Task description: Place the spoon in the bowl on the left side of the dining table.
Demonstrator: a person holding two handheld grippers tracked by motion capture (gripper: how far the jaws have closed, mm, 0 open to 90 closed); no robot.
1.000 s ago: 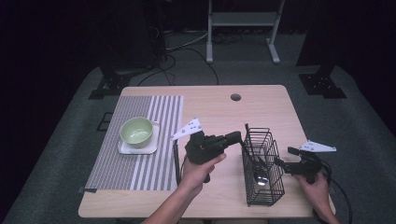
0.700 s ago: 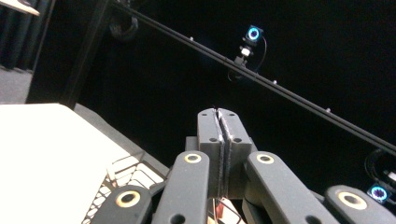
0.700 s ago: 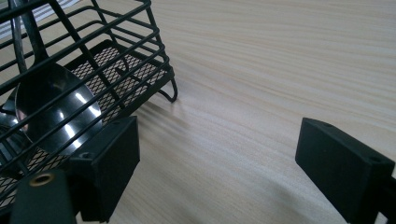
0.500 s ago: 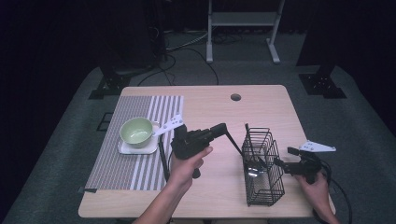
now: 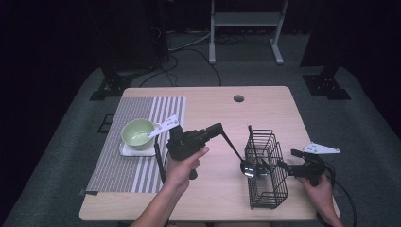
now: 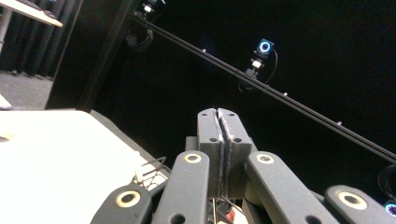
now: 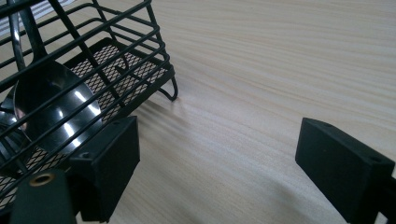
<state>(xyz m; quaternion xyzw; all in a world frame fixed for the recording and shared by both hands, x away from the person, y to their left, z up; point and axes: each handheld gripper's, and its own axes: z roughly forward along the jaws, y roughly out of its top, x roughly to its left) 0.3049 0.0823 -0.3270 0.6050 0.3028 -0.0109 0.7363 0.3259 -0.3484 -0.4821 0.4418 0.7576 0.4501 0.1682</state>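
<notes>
left gripper (image 5: 218, 130), jaws clamped on a black spoon (image 5: 239, 155), has drawn it leftward clear of the wire basket (image 5: 265, 189); right gripper (image 5: 284, 166) stands open beside the basket.

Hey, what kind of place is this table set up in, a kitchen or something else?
Probably a recording studio or lab, not a kitchen. Black curtains surround the wooden table, small cameras with lit rings hang on a rail, and cables trail over the grey carpet.

No writing, label, brand or number can be read anywhere in these views. The table, basket and bowl bear none.
</notes>
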